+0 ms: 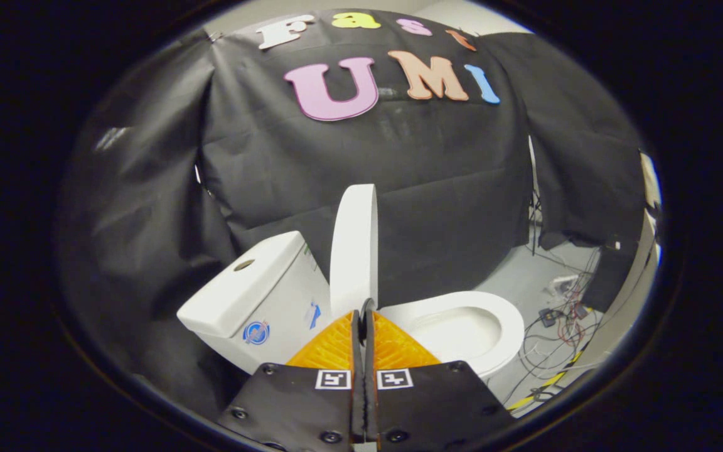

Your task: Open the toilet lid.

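The tongs are seen low down, pointing forward at the toilet. The two fingers are pressed tight together, with only a thin dark line left between them. Nothing is held in them. The tips are seen right at the bottom edge of the toilet lid, but whether the lid is touched by them cannot be told.

The toilet lid is white and is stood up on its edge, nearly straight up and down. It is seen from the side, so it looks like a tall, thin oval. It rises just past the finger tips, between the tank and the bowl.

The tank is white and is found to the left of the lid. A round button is set in its top. Small blue stickers are stuck on its side.

The seat is white and round, and it is laid flat to the right of the lid. The bowl can be looked into, because the seat is left uncovered.

The toilet is stood on a grey floor. A heap of wires in many colours is spread on the floor to the right of the bowl, and a yellow and black striped strip is seen near them. A black cloth wall is hung behind the toilet and around its sides.
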Demonstrator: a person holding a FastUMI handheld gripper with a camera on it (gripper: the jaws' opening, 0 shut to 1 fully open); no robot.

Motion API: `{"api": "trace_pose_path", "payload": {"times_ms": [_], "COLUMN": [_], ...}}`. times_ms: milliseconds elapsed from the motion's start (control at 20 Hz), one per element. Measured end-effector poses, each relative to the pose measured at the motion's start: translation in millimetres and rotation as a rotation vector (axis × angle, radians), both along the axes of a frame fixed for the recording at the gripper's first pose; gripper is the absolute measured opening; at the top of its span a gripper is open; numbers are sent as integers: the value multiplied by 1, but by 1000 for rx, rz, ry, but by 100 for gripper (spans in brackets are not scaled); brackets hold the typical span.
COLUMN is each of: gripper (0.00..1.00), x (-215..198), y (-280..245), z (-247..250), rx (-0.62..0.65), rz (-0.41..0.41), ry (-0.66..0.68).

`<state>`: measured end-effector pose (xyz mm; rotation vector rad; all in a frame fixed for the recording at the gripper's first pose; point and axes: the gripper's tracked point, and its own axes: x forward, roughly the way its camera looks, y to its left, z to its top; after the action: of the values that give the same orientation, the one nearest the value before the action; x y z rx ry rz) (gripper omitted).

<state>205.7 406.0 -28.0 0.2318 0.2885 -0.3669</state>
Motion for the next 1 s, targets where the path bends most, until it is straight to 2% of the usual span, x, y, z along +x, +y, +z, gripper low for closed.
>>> {"api": "trace_pose_path", "payload": {"times_ms": [1000], "gripper": [1], "x": [48], "y": [108], "z": [5], "rx": [-285], "rz": [215], "ry": [63]}}
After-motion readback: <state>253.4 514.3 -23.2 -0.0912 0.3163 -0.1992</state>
